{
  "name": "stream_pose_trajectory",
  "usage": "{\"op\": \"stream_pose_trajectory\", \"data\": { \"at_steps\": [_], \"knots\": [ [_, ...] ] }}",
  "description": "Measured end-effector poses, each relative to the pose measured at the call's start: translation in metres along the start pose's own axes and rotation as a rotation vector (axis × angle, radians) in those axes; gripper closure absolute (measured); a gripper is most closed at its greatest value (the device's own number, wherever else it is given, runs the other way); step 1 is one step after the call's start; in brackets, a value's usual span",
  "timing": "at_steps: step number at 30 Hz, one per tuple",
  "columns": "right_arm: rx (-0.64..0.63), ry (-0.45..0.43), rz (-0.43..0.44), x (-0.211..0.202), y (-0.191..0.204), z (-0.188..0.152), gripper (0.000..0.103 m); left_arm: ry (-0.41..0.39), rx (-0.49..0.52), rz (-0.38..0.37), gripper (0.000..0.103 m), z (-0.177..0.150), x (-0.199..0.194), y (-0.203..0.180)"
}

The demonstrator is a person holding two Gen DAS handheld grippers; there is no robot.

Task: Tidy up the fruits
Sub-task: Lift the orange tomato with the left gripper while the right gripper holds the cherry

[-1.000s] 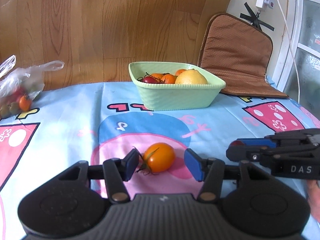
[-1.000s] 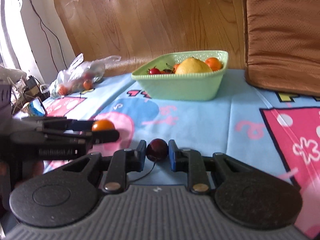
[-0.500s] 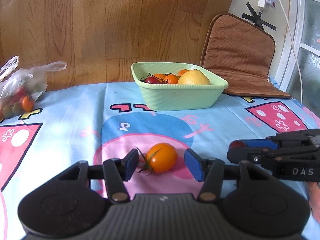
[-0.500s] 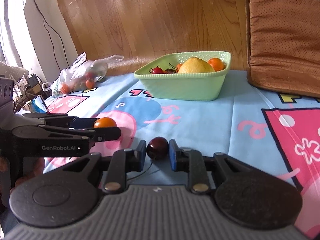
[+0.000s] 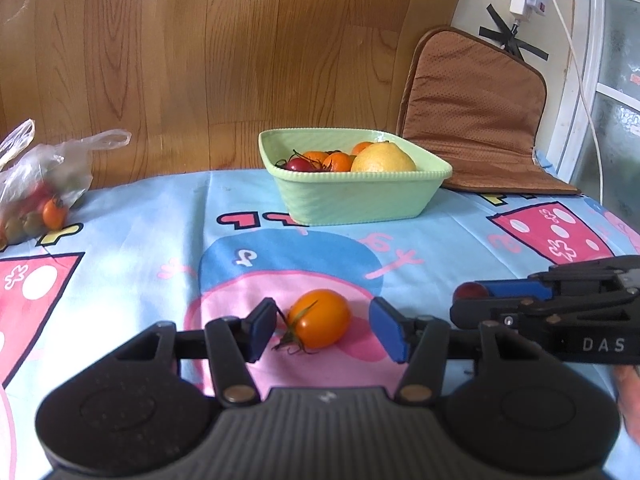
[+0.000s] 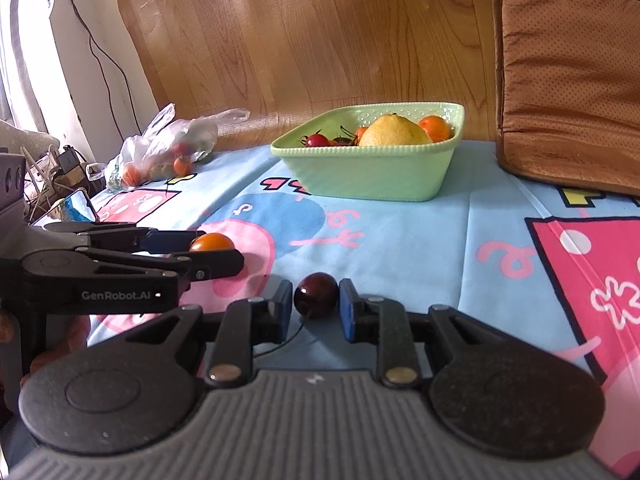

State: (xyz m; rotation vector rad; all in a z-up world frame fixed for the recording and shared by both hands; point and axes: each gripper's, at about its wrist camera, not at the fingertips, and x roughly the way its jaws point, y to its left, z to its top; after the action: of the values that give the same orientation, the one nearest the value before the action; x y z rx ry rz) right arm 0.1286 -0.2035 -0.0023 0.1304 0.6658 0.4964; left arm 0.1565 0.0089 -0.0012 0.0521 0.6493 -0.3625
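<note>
Left wrist view, lower centre: left gripper (image 5: 324,328) still spread around orange tomato (image 5: 319,318) on the cloth, unchanged; right gripper (image 6: 316,306) still clenched on dark cherry (image 6: 316,294), bowl (image 5: 352,200) delivery pending.

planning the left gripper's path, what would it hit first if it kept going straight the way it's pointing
The orange tomato lies on the cloth between the open fingers of the left gripper, so it comes first. Past it, roughly in line, stands the green bowl, though depth is hard to judge.
</note>
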Motion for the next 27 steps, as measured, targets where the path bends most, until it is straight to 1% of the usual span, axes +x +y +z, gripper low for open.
{"op": "stream_pose_trajectory", "data": {
  "at_steps": [1, 2, 3, 8, 12, 14, 17, 20, 24, 26, 27],
  "knots": [
    [-0.001, 0.001, 0.000, 0.000, 0.000, 0.000, 0.074, 0.005, 0.002, 0.001, 0.055, 0.000, 0.001, 0.000],
    [-0.003, 0.001, 0.000, 0.000, 0.001, 0.000, 0.074, 0.009, 0.005, 0.002, 0.064, 0.000, 0.002, -0.001],
    [-0.004, 0.002, 0.000, 0.000, 0.001, 0.000, 0.075, 0.008, 0.009, 0.009, 0.069, 0.000, 0.002, -0.001],
    [-0.010, 0.001, -0.004, 0.000, 0.002, 0.000, 0.076, 0.001, 0.019, 0.012, 0.070, -0.002, 0.000, -0.003],
    [-0.015, 0.004, -0.014, -0.001, 0.004, 0.000, 0.076, -0.002, 0.037, 0.038, 0.070, -0.008, -0.009, -0.011],
    [-0.019, 0.008, -0.035, -0.005, 0.009, -0.003, 0.076, -0.005, 0.039, 0.005, 0.070, -0.017, -0.019, -0.017],
    [-0.004, 0.013, -0.018, -0.021, 0.017, -0.016, 0.076, -0.025, 0.071, -0.029, 0.070, -0.033, -0.039, -0.031],
    [-0.002, 0.002, -0.023, -0.043, 0.026, -0.033, 0.076, -0.040, 0.100, -0.063, 0.070, -0.048, -0.059, -0.043],
    [0.017, -0.026, -0.025, -0.073, 0.033, -0.053, 0.076, -0.070, 0.110, -0.083, 0.070, -0.061, -0.081, -0.053],
    [-0.001, -0.030, -0.043, -0.080, 0.037, -0.061, 0.076, -0.068, 0.099, -0.104, 0.070, -0.065, -0.087, -0.054],
    [-0.016, -0.028, -0.055, -0.081, 0.040, -0.063, 0.076, -0.066, 0.104, -0.102, 0.070, -0.067, -0.087, -0.055]
  ]
}}
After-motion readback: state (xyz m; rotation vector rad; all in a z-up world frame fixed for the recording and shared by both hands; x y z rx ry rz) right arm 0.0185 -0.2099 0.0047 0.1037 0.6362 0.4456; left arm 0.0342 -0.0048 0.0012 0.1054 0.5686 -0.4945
